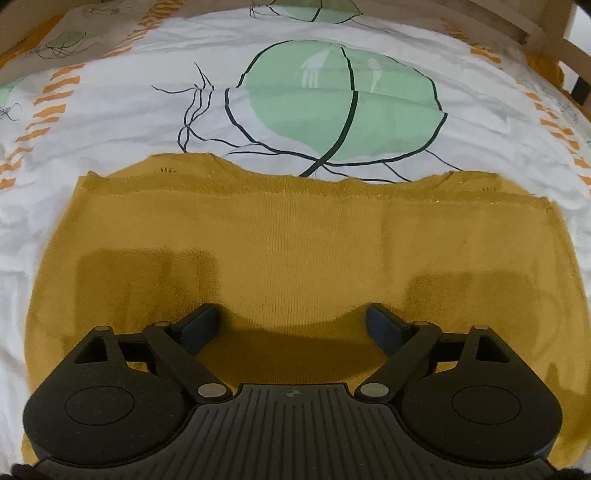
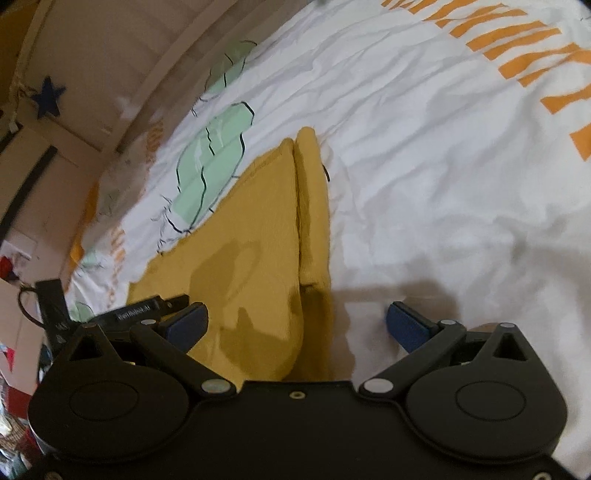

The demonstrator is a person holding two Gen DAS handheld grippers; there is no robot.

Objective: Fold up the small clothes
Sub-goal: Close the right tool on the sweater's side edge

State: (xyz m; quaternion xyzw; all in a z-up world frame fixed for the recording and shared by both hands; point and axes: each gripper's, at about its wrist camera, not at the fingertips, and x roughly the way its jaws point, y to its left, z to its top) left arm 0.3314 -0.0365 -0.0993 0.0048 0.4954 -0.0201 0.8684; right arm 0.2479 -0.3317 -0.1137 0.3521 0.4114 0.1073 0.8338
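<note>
A mustard-yellow knit garment (image 1: 295, 240) lies flat on the bed, folded over, with its far edge showing two layers. My left gripper (image 1: 293, 325) is open and empty, hovering low over the garment's near part. In the right wrist view the same garment (image 2: 258, 236) shows its right side, with a narrow folded strip (image 2: 314, 192) along that edge. My right gripper (image 2: 297, 325) is open and empty above the garment's near right edge, its right finger (image 2: 410, 326) over bare sheet. The left gripper's body (image 2: 136, 314) shows at the left of that view.
The bed cover (image 1: 129, 122) is white with a green leaf print (image 1: 343, 110) and orange dashes (image 2: 517, 51). A wooden bed frame (image 1: 535, 33) runs along the far right. Cardboard boxes and clutter (image 2: 22, 206) stand beside the bed at the left.
</note>
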